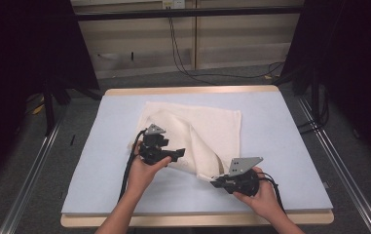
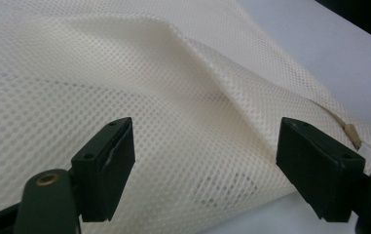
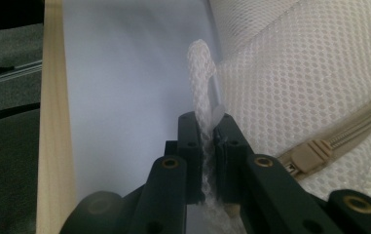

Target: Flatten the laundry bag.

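Note:
A cream mesh laundry bag (image 1: 202,131) lies rumpled on the pale blue mat (image 1: 105,165), with a raised fold running toward its near right corner. My left gripper (image 1: 179,154) hovers at the bag's near left edge. In the left gripper view it (image 2: 205,165) is open, jaws wide apart over the mesh (image 2: 124,73). My right gripper (image 1: 214,183) is shut on the bag's near right corner. In the right gripper view it (image 3: 208,131) pinches a strip of mesh (image 3: 201,73) between its jaws, and the beige zipper pull (image 3: 312,152) lies just beside them.
The mat covers a wooden table (image 1: 193,89) whose edge (image 3: 54,122) shows in the right gripper view. Black cables (image 1: 183,53) trail over the grey floor behind the table. Dark stands (image 1: 51,97) flank both sides.

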A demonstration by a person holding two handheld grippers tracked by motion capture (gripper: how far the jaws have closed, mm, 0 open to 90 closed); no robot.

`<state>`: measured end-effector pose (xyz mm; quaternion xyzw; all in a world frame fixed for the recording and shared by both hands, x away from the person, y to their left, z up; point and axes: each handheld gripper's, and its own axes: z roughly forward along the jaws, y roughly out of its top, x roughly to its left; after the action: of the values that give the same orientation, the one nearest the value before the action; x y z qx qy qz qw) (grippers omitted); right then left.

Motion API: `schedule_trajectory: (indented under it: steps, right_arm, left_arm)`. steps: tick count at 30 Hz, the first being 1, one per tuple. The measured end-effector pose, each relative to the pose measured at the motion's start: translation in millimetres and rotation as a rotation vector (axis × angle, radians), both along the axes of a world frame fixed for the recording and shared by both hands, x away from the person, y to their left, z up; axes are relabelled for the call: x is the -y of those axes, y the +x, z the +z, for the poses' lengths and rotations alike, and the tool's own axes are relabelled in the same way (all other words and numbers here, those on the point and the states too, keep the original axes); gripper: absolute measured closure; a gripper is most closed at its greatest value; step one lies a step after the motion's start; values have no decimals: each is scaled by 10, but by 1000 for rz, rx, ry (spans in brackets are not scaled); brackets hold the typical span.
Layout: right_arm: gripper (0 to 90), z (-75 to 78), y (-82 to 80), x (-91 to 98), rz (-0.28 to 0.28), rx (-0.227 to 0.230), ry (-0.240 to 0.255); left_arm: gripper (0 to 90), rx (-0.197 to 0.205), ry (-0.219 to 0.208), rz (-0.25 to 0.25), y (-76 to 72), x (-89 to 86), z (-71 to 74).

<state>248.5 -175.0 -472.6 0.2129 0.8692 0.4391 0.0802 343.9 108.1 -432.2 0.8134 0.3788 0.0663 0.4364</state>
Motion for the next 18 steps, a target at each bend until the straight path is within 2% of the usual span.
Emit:
schedule_trajectory:
  steps: [5,9,10,11,13,14,16,18]
  right_arm:
    - [832,-4,-21,-21,30,3,-2]
    - [832,-5,-51,-39,55,6,-9]
    - [832,-2,-62,-41,58,6,-11]
    - [832,-3,-64,-44,63,8,-10]
    - [832,-3,-72,-45,64,9,-11]
    - [832,-2,-76,-44,65,8,-10]
    - [831,10,-81,-33,63,11,-3]
    - [826,17,-81,-15,53,5,4]
  left_arm:
    - [243,-24,-24,-28,44,141,-32]
    - [300,-32,-22,-13,102,219,-74]
    - [319,-41,-39,-6,110,238,-85]
    - [339,-44,-25,-11,123,249,-96]
    - [432,-44,-22,-12,132,286,-116]
    - [497,-60,-16,-18,139,299,-127]
    - [676,-66,-9,-21,138,315,-136]
    - [818,-76,-4,-30,132,307,-135]
